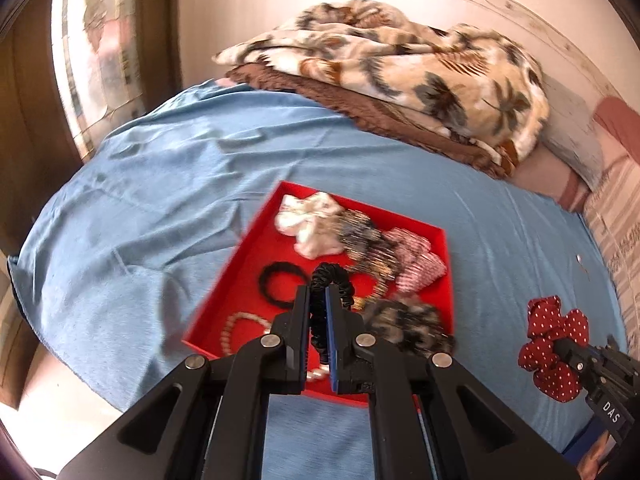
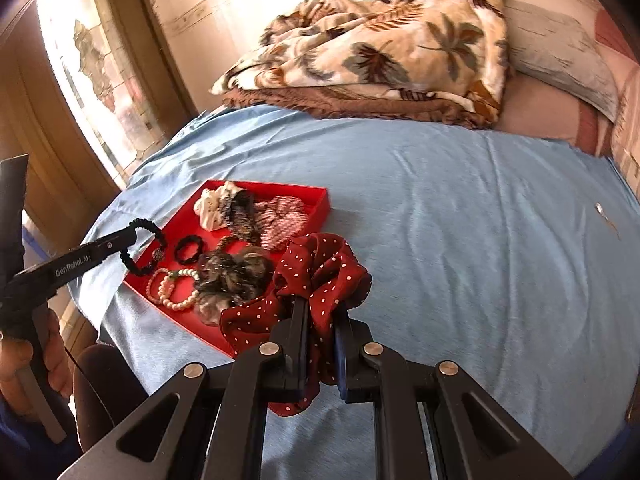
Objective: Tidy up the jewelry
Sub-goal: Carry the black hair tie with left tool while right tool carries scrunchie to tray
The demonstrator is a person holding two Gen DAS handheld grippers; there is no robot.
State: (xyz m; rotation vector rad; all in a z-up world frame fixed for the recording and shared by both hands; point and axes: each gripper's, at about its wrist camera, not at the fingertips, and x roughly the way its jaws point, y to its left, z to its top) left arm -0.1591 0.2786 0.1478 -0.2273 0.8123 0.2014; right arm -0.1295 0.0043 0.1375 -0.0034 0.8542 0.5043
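A bed covered with a light blue sheet (image 2: 440,220) fills most of both views, and a folded blanket with a leaf pattern (image 2: 380,48) lies at its far end, against the wall. On the sheet stands a red tray (image 1: 256,256) with low walls. Inside the tray there are a white scrunchie (image 1: 308,220), a dark striped one and a pink checked one at the far side, a mottled brown scrunchie (image 2: 232,276) at the near corner, a small black hair tie (image 1: 280,282) and pearl bracelets (image 2: 172,286). The right gripper (image 2: 320,316) is pressed together on a dark red scrunchie with white dots (image 2: 320,276), held above the sheet just beside the near edge of the tray. The left gripper (image 1: 318,300) is pinching a thin black scrunchie (image 1: 334,280), which hangs above the tray. A hand (image 2: 24,364) holds the left tool at the lower left of the right wrist view.
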